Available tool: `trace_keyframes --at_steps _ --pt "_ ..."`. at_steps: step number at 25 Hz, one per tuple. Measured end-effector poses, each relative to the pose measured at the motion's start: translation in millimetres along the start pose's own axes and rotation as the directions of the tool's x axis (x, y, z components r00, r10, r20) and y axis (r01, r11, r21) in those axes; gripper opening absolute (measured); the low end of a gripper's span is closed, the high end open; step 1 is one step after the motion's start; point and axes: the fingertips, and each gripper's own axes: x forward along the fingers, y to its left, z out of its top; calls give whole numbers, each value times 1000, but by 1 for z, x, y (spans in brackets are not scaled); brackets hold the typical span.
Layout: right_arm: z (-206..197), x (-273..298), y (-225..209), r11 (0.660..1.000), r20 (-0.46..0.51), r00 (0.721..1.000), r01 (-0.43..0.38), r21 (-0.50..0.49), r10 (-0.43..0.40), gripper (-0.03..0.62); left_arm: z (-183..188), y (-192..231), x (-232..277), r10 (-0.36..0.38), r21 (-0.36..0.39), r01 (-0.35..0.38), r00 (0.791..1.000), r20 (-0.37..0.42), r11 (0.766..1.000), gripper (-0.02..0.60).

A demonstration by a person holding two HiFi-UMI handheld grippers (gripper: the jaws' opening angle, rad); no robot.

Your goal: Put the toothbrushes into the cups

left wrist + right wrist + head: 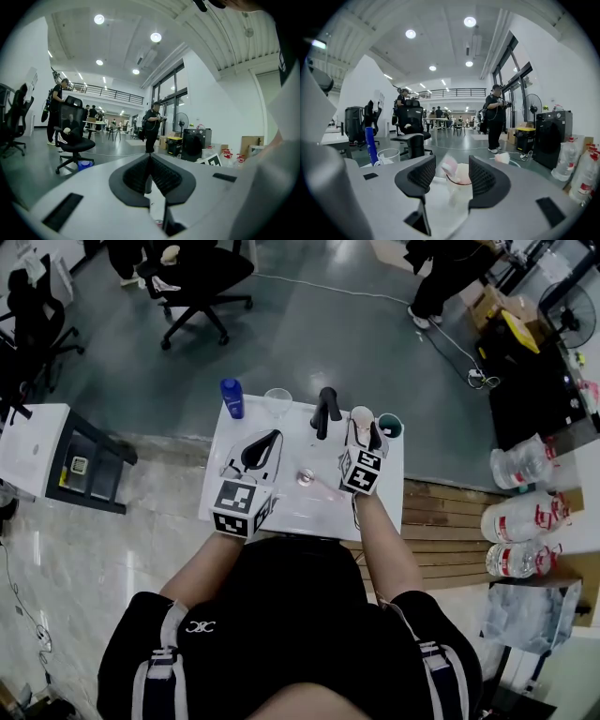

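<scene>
Toothbrush (449,165), pink plastic, leans in translucent pink cup (461,187) on white desk (281,512) between wide-open right tongs (452,161); likely light, stiff, slick, so pinch mid-handle; left tongs (150,159) closed, empty.

My head view looks steeply down on the table (281,507); both gripper views sit low over it, facing the office chair (202,282) all share.

Scene lit evenly by round ceiling lamps (469,21); fisheye bending and dark corners noted in gripper views; nearest objects blurred.
</scene>
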Motion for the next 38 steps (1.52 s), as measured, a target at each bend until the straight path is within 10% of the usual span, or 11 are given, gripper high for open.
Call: trace_keyframes --at_steps 15,30,38 --pt "131 -130 29 997 375 924 -75 -23 78 40 7 -28 12 -60 20 59 998 16 998 12" --pt "103 -189 26 994 320 944 -97 40 79 14 -1 -47 10 -91 14 91 996 1 996 12" --pt "88 -185 42 978 229 954 -170 -118 193 14 -4 -48 2 -81 6 81 997 -5 997 12"
